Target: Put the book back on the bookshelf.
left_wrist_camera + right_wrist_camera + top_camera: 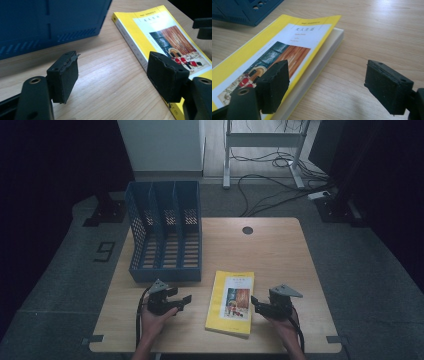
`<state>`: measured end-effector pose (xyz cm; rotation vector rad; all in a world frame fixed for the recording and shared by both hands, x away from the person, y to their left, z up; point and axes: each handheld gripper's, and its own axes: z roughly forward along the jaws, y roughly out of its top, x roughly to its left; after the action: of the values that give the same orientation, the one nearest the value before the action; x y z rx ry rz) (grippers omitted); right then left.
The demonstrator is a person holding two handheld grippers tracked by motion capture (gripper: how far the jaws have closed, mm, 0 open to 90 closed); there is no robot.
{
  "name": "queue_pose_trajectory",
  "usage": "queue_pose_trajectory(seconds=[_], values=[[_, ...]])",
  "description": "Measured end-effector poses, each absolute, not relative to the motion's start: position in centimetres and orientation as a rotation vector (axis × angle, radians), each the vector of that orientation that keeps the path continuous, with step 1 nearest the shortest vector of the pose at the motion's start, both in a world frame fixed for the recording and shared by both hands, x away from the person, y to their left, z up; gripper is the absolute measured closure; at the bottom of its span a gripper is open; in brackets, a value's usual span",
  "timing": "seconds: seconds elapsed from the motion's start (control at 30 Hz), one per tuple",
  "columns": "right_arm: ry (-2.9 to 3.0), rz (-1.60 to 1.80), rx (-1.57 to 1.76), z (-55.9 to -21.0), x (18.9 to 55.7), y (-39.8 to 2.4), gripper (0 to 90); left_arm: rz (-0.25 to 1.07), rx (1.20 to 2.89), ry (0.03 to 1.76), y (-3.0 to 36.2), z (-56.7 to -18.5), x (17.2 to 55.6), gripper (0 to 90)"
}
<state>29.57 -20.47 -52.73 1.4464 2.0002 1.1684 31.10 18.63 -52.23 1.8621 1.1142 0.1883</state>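
Two hands enter the high view from the near table edge, each gripping a black two-jaw tool; the left gripper [186, 301] rests on the wood with its jaws spread wide and nothing between them, pointing right toward the book; in the left gripper view its black pads [63, 75] stand well apart over bare wood, the right-hand pad overlapping the book's near edge in that view, though whether it touches cannot be told; the right gripper [255, 303] sits just beside the book's right edge, pointing left, its jaws likewise spread and empty; in the right gripper view one pad [274, 83] hangs over the cover and the other over the table, so the book's long edge lies between them, not pinched; the yellow paperback book with a white panel and a coloured picture on its cover [231, 302] lies flat, face up, between the two tools near the table's front; beyond the left gripper, a blue perforated plastic three-slot file rack [165, 232] stands upright at the rear left of the light wooden table [280, 255], close to the book's far corner but apart from it.
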Motion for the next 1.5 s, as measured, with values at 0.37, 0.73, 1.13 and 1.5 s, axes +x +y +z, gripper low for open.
queue_pose_trajectory(seconds=[0.37, 0.73, 1.13, 1.5], values=[[2.033, 1.168, 1.418, -53.1, 29.8, -18.9, 19.4, 0.158, 1.922, 1.061, 16.6, -52.8, 30.7, 25.1], [2.085, 1.144, 1.395, -54.1, 29.9, -16.9, 19.4, 0.132, 1.951, 1.033, 15.3, -53.1, 30.5, 25.2], [2.113, 1.115, 1.386, -54.8, 29.9, -16.1, 19.5, 0.095, 1.943, 1.013, 14.0, -53.1, 30.2, 25.1], [2.105, 1.146, 1.411, -55.1, 29.9, -16.1, 20.5, 0.114, 1.971, 0.994, 12.1, -53.2, 30.4, 27.2]])
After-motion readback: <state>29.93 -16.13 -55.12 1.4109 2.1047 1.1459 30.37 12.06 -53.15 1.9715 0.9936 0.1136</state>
